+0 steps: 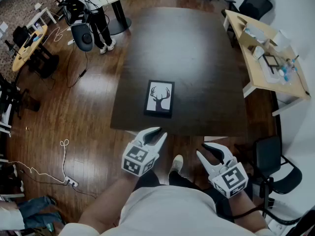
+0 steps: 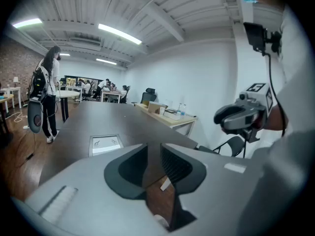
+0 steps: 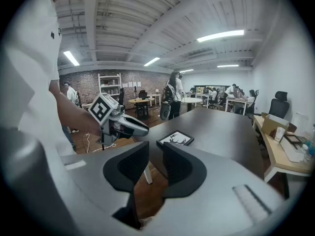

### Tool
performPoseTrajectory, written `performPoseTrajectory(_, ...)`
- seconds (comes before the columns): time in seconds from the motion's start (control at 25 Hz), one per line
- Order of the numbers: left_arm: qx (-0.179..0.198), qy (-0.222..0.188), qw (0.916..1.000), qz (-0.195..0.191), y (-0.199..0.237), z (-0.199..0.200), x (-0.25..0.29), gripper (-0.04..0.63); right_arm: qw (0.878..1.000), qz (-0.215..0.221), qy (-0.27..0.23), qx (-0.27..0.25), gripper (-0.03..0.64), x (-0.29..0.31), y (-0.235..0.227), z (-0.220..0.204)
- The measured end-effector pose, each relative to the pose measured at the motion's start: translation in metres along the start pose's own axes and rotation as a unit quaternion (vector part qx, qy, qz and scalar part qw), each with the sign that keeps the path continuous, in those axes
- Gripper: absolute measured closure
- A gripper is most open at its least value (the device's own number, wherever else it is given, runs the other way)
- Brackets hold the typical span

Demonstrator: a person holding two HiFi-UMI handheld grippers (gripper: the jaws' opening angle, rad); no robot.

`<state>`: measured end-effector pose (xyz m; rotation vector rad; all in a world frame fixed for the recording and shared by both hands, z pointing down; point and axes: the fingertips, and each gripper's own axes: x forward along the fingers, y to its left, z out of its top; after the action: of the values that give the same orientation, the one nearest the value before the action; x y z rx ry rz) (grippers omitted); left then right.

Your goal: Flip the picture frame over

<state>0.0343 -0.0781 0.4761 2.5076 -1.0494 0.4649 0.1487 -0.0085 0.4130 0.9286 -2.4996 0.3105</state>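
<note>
Deer picture frame point(image 1: 159, 98) flat near table's point(image 1: 197, 48) front edge, bare tabletop beyond. Left gripper point(image 1: 163, 132), right gripper point(image 1: 201, 149) off table: jaws narrowly apart, empty.

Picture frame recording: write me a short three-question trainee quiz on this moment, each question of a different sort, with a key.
1. True or false: the picture frame lies with its deer print facing up.
2. Where on the dark table is the frame? A) near the edge closest to the person; B) at the far end; C) hanging over a side edge.
3. Fill in: the left gripper and the right gripper, jaws slightly apart and short of the table, each hold ____.

Key: 1 true; 2 A; 3 nothing.
</note>
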Motion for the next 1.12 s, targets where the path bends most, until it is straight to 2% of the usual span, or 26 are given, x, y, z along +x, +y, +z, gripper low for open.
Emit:
performPoseTrajectory(0.2, 0.012, 0.046, 0.9977, 0.048, 0.042, -0.018, 0.080, 0.515, 1.000, -0.017, 0.009, 0.023, 0.524, 0.006, -0.037, -0.003)
performPoseTrajectory(0.48, -0.002, 0.118, 0.9856, 0.121, 0.081, -0.057, 0.162, 0.497, 0.997, -0.037, 0.047, 0.057, 0.525, 0.004, -0.060, -0.018)
performPoseTrajectory(0.6, -0.006, 0.144, 0.9787, 0.146, 0.088, -0.066, 0.175, 0.495, 0.996, -0.038, 0.053, 0.061, 0.526, 0.003, -0.066, -0.018)
performPoseTrajectory(0.76, -0.010, 0.164, 0.9732, 0.161, 0.087, -0.073, 0.183, 0.494, 0.995, -0.040, 0.060, 0.068, 0.527, 0.003, -0.072, -0.020)
performPoseTrajectory(1.12, -0.077, 0.168, 0.9602, 0.209, 0.092, -0.081, 0.176, 0.503, 0.994, -0.035, 0.067, 0.078, 0.529, 0.004, -0.077, -0.021)
